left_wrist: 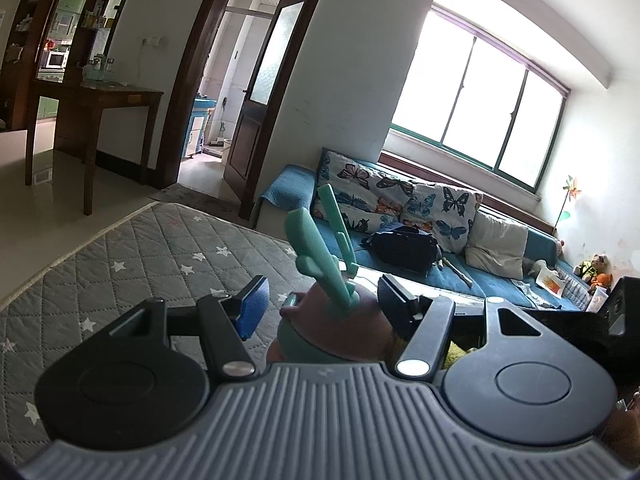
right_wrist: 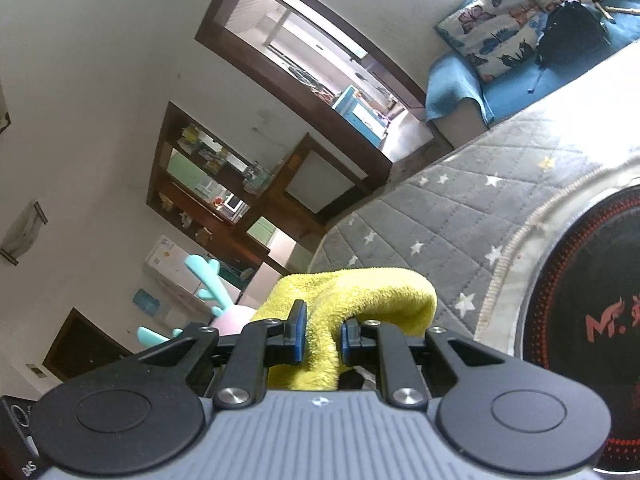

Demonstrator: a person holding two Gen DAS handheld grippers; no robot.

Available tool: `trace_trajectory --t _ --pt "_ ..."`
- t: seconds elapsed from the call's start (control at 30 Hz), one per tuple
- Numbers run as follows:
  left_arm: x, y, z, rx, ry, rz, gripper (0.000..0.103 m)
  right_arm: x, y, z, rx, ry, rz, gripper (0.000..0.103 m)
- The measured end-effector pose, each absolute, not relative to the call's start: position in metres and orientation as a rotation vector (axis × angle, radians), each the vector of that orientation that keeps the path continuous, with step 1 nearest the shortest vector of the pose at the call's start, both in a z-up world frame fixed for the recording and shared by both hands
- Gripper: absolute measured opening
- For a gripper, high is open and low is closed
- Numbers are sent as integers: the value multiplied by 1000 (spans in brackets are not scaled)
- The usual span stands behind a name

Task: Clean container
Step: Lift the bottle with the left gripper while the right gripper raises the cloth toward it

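A pink container with teal antlers on its lid (left_wrist: 328,312) sits between the pads of my left gripper (left_wrist: 320,312). The blue pads stand wide on either side of it and I cannot tell whether they touch it. The same container (right_wrist: 230,322) shows at the left of the right wrist view, with its antlers (right_wrist: 204,280) sticking up. My right gripper (right_wrist: 322,338) is shut on a yellow-green cloth (right_wrist: 360,292), which drapes over the fingers just beside the container.
A grey quilted mat with white stars (left_wrist: 160,248) lies under both grippers. A round black induction cooker (right_wrist: 588,320) sits at the right. A blue sofa (left_wrist: 440,272) with butterfly pillows and a dark bag stands under the window. A wooden table (left_wrist: 96,96) stands by the doorway.
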State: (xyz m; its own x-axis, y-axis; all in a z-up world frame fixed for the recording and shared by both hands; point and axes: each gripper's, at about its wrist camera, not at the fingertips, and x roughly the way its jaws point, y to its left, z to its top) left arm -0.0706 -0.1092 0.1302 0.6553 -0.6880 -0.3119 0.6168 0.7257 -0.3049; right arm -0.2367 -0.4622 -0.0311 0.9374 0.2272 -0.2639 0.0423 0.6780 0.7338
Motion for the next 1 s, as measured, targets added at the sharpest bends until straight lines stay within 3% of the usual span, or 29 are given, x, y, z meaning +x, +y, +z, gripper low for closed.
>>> trace_trajectory --t 0.43,1.0 --pt "-74 -106 129 -192 431 -752 62 -235 -462 -64 822 425 57 15" --pt "-74 -105 129 -210 440 -758 63 -235 -424 -93 558 588 -9 15"
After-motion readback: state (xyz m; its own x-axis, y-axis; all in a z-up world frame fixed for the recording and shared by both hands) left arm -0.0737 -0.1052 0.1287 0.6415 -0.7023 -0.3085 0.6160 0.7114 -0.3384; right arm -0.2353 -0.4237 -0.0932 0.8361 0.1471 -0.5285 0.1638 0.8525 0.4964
